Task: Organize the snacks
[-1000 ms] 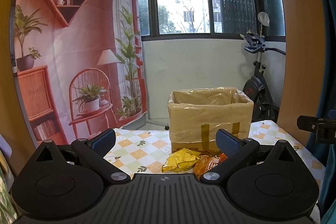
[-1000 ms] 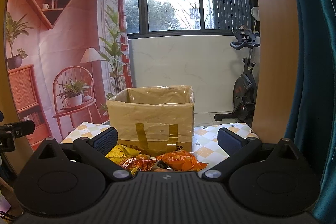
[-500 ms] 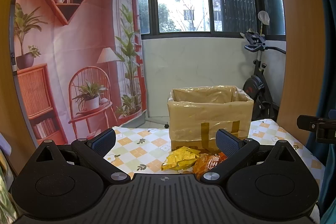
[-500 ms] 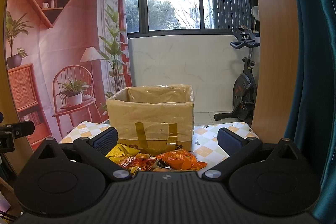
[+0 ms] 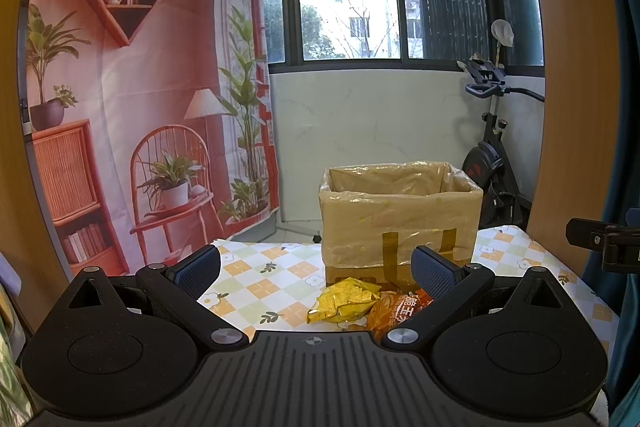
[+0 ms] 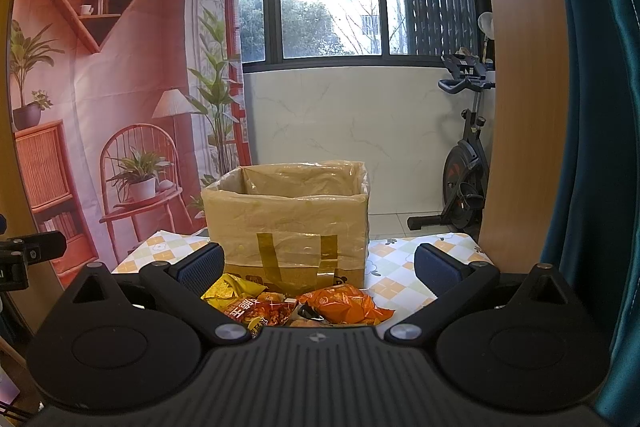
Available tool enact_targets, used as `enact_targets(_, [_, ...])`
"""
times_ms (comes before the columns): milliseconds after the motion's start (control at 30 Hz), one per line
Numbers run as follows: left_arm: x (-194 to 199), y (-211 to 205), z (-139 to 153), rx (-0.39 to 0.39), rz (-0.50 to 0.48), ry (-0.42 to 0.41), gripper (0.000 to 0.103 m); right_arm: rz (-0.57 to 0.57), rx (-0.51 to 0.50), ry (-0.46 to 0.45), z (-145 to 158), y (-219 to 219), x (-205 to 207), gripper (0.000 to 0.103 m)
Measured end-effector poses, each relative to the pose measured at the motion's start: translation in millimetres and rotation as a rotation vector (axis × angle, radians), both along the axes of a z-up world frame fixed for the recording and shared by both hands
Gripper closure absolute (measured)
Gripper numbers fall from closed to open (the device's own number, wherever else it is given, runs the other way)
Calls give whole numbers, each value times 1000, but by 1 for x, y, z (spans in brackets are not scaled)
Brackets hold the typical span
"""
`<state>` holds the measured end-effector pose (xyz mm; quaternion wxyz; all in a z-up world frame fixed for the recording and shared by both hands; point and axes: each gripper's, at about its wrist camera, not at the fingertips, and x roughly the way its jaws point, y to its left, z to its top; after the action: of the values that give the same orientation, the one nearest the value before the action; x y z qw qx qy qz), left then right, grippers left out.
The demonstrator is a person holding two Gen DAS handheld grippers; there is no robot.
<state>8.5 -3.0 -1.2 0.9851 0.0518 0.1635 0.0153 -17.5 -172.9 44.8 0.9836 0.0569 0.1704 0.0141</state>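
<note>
**Snacks piled before one open box**

Both hand-held grippers, left [image 5: 316, 269] and right [image 6: 318, 267], hang with fingers spread wide, holding nothing. One cardboard box [image 6: 286, 223] (plastic-lined) stands on the checked desk [image 5: 260, 279]. The left view shows two packets; the right shows three: yellow [image 6: 226, 291], red [image 6: 256, 311], orange [image 6: 344, 307], near the box front.
</note>
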Motion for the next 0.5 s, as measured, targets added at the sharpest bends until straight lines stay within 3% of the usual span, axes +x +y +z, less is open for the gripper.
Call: enact_targets(500, [1,1,-3,-12,2,9,1,-3,3,3,-3,-3,0,0])
